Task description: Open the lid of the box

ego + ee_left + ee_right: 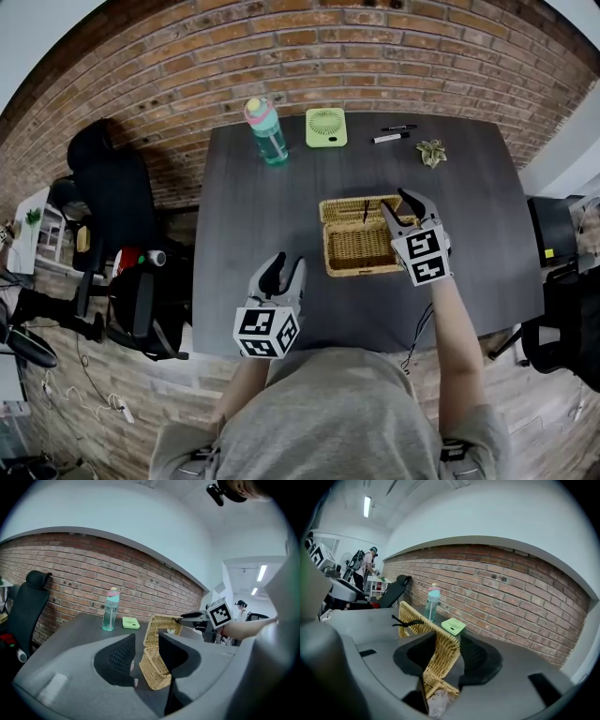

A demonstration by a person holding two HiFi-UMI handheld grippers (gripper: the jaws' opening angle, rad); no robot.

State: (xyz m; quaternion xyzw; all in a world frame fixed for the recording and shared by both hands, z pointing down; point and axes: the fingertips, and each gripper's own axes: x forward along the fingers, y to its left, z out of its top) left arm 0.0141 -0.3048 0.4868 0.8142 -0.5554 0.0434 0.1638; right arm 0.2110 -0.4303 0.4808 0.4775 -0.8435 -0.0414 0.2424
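A wicker box [359, 247] sits open on the dark table [253, 206], its lid [366, 202] standing upright along the far side. My right gripper [406, 208] reaches over the box's right end. In the right gripper view the lid [436, 637] passes between the gripper's [440, 654] wide jaws, close to the right one, with a gap on the left. Something pale and crumpled [438, 703] lies in the box. My left gripper [284, 270] hovers open and empty near the table's front edge, pointing at the box [153, 670] and lid [161, 627].
At the table's far edge stand a teal bottle with a pink cap [266, 131], a flat green device [325, 127], two markers [390, 137] and a small dried-leaf object [432, 152]. Black office chairs [112, 197] stand left of the table. A brick wall lies beyond.
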